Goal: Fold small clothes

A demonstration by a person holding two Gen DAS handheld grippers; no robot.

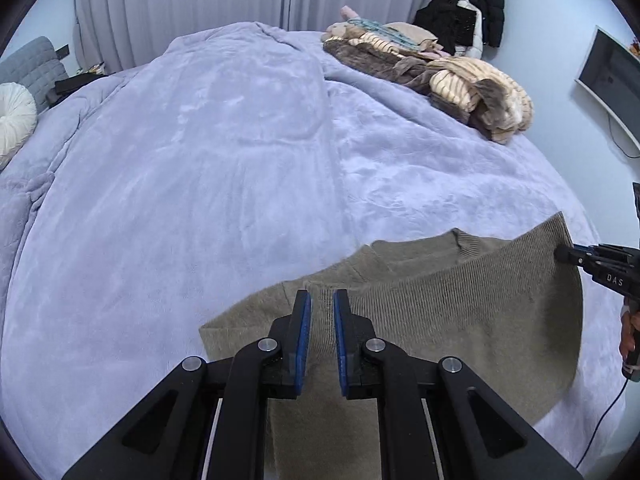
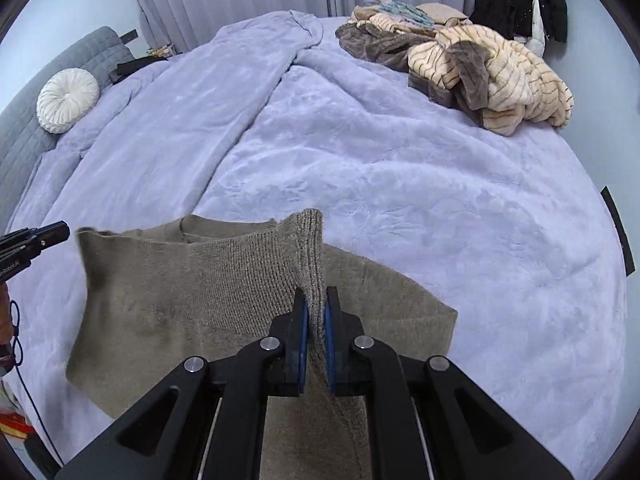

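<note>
- Lying near the front edge of the lilac blanket [image 1: 240,160] is one olive-brown sweater [image 1: 440,320], partly lifted off it.
- Two grippers hold it: the left gripper [image 1: 322,300] is clamped on a thin fold of knit, and the right gripper [image 2: 316,300] is clamped on the raised ribbed edge.
- One heap of striped and brown clothes [image 2: 480,68] sits at the far right of the bed, well apart.
- One round white cushion [image 2: 68,100] rests by the grey headboard [image 2: 24,120].
- Nothing lies between sweater and heap.
</note>
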